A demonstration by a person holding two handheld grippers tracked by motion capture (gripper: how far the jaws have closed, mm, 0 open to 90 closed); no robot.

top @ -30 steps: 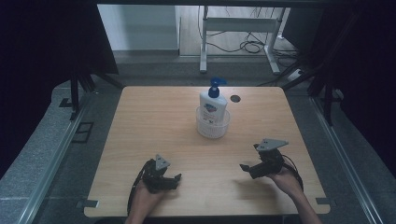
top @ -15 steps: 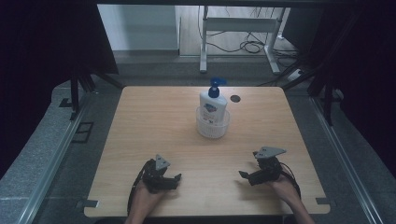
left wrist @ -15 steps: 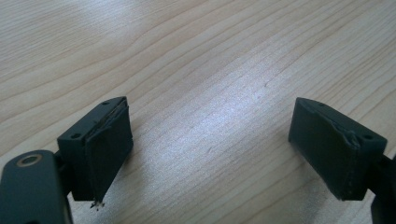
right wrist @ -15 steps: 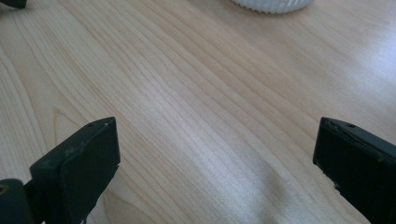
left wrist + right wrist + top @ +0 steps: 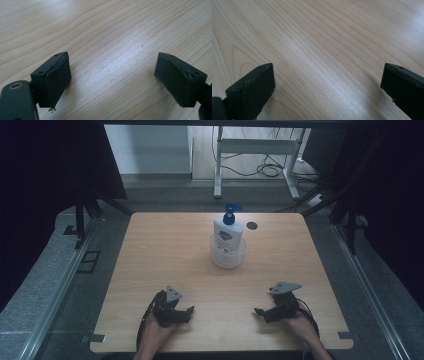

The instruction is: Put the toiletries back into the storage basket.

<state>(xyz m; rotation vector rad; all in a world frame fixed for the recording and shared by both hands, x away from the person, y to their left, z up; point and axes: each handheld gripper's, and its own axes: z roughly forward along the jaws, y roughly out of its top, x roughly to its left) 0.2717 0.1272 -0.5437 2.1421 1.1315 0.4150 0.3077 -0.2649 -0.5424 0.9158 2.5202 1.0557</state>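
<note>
Probably light to middling in weight, the white plastic pump bottle with a blue pump head and a blue-and-red label [image 5: 228, 234]: stiff enough at the shoulders, somewhat yielding at the flat sides if squeezed hard, smooth and so rather slippery under rubber pads. Top-heavy too, judging by the tall pump. Best taken across the body below the shoulders, above the cup rim, or around the neck under the blue head; not by the spout, likely to turn or press down. Standing upright inside a low, clear, ribbed plastic cup [image 5: 228, 256], the lower part of the bottle hidden behind its wall. Cup itself thin and light, liable to lift or tip along with the bottle unless steadied at its rim by the other gripper.

Placed toward the far middle of the pale wooden surface [image 5: 160, 250], bottle and cup together, with a small dark round hole [image 5: 251, 225] just beyond to the right. Well apart from both grippers.

Near the front edge, left gripper [image 5: 186, 312] resting low on the surface, jaws spread wide with bare wood grain between them in the left gripper view [image 5: 112, 82]. Right gripper [image 5: 261, 312] likewise low at the front right, jaws wide apart, nothing held, plain wood between them in the right gripper view [image 5: 328, 85]. Both pointing inward toward the middle.
</note>
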